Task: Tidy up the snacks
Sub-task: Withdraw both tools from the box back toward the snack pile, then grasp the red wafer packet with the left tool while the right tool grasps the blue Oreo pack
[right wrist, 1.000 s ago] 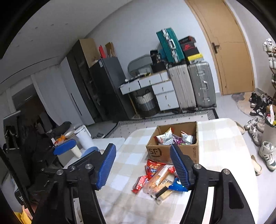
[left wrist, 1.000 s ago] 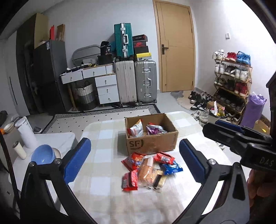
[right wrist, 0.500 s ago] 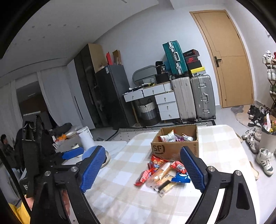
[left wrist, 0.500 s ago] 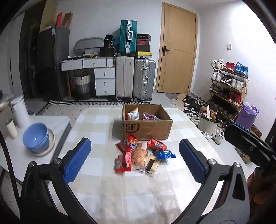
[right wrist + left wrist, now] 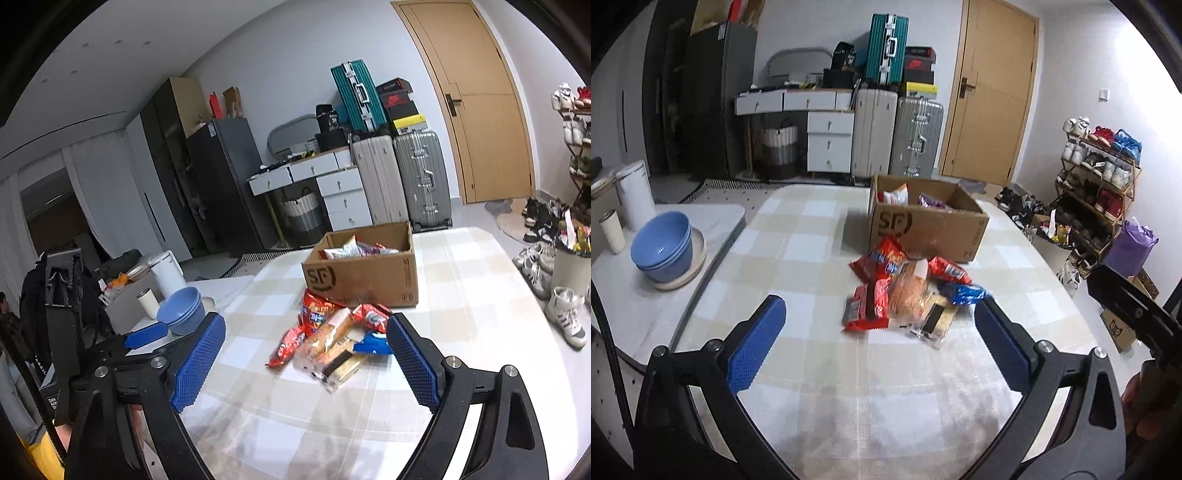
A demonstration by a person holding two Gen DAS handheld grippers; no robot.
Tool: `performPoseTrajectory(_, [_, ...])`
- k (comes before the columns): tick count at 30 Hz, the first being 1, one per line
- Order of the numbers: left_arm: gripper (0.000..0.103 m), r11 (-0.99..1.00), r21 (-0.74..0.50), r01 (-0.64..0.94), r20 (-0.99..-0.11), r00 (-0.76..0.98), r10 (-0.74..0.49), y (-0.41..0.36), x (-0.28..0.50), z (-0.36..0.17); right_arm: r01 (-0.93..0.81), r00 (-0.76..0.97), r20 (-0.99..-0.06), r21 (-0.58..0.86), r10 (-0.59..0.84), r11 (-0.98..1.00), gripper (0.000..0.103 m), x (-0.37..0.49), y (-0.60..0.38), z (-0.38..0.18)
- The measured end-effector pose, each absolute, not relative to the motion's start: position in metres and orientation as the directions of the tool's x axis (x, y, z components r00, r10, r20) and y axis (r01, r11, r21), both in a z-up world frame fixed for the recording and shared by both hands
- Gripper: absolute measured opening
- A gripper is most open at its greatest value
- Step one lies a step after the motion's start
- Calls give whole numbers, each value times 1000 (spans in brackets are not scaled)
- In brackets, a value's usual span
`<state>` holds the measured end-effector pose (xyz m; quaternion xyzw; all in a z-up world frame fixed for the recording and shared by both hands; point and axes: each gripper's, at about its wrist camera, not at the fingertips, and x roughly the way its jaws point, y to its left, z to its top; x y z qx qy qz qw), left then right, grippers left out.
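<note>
A table (image 5: 820, 369) with a pale checked cloth stood in the middle of the room. On it sat a brown cardboard box (image 5: 934, 229) with its top open. A few snack bags (image 5: 897, 194) were already inside the box, leaning against its walls.

Just in front of the box lay a little pile of snacks (image 5: 908, 295). They were touching each other and partly on top of one another. There was a red bag (image 5: 882, 258) nearest the box, another red packet (image 5: 868, 308) at the left of the pile, an orange pack (image 5: 908, 291) in the middle, a blue packet (image 5: 964, 293) on the right, and a pale bar with a dark stripe (image 5: 936, 319) at the near edge.

The left gripper (image 5: 879, 339) hung over the near part of the table. Its blue pads were spread wide and held nothing. The pile was a little way past them.

The right gripper (image 5: 306, 354) was also over the table, near the pile. Its jaws had just been opening, and they stood wide apart with nothing gripped. The blue packet (image 5: 371, 343) lay close to its right pad, but I could not tell if they touched.

On a white side table (image 5: 646, 314) to the left stood stacked blue bowls (image 5: 663, 247) on a plate, with a white jug (image 5: 637, 199) behind them.
</note>
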<state>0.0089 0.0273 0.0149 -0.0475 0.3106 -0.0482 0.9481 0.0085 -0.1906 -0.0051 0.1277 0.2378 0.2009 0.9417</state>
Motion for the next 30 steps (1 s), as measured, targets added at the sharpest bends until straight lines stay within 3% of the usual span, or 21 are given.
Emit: performPoseTrajectory(30, [102, 993, -117, -2, -708, 701, -82, 37, 113, -72, -271, 742, -525, 332, 416, 903, 91, 84, -193, -68])
